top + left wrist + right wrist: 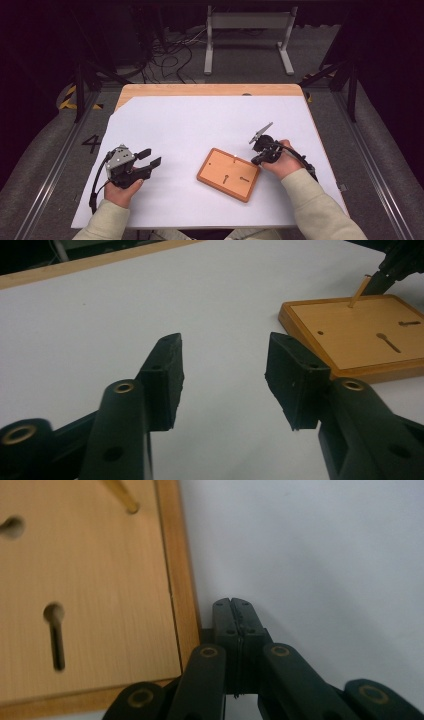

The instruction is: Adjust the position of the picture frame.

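Beside right tool (258, 151), wooden board (228, 174), thin peg (358, 292), white sheet (200, 125)

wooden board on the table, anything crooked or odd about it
The wooden board lies turned at an angle to the table edges, not square. A thin wooden peg stands in one hole near its far edge and leans rather than standing upright. No damage or spill shows.

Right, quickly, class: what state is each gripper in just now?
Left gripper: open, holding nothing.
Right gripper: closed, nothing visible between its jaws, beside the orange wooden board.
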Available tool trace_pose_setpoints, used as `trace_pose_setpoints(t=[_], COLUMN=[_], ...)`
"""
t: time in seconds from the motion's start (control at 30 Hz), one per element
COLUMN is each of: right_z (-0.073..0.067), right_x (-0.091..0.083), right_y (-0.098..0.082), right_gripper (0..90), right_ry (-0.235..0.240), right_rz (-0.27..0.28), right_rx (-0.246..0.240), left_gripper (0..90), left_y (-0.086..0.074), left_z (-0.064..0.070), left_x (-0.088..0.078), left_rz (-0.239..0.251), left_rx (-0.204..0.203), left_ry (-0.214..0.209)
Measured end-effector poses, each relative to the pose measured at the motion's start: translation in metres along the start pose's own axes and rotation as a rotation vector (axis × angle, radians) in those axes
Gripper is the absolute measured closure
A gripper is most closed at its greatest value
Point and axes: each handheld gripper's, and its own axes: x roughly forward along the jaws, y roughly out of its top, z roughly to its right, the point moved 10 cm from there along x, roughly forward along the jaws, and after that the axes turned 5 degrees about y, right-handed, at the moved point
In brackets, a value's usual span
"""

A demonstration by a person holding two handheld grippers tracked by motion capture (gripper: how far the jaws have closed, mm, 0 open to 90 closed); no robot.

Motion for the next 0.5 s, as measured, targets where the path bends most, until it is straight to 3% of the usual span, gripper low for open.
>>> trace_pose_setpoints(t=[0.07, 0.1, 0.13, 0.17, 0.23, 0.33, 0.43, 0.5], right_z=[-0.019, -0.024, -0.024, -0.03, -0.045, -0.056, -0.059, -0.056], right_x=[0.0, 0.0, 0.0, 0.001, 0.003, 0.005, 0.005, -0.001], right_y=[-0.007, -0.008, -0.008, -0.009, -0.01, -0.01, -0.009, -0.006], right_gripper=[90.0, 90.0, 90.0, 90.0, 90.0, 90.0, 90.0, 90.0], right_ry=[0.051, 0.063, 0.063, 0.086, 0.149, 0.175, 0.157, 0.119], right_rz=[0.004, 0.007, 0.007, 0.013, 0.037, 0.052, 0.08, 0.135], right_rx=[-0.025, -0.029, -0.029, -0.034, -0.039, -0.055, -0.06, -0.046], left_gripper=[60.6, 64.3, 68.3, 68.3, 78.8, 85.0, 89.9, 90.0], left_y=[0.0, -0.001, -0.001, -0.002, -0.003, -0.005, -0.007, -0.009], left_z=[0.004, 0.01, 0.01, 0.013, 0.018, 0.022, 0.025, 0.027], left_x=[0.001, 0.001, 0.001, 0.002, 0.004, 0.007, 0.008, 0.01], left_rz=[-0.01, -0.019, -0.019, -0.033, -0.049, -0.073, -0.097, -0.122], left_rx=[0.006, 0.012, 0.012, 0.028, 0.043, 0.064, 0.046, 0.053], left_ry=[-0.026, -0.068, -0.068, -0.091, -0.113, -0.129, -0.143, -0.157])
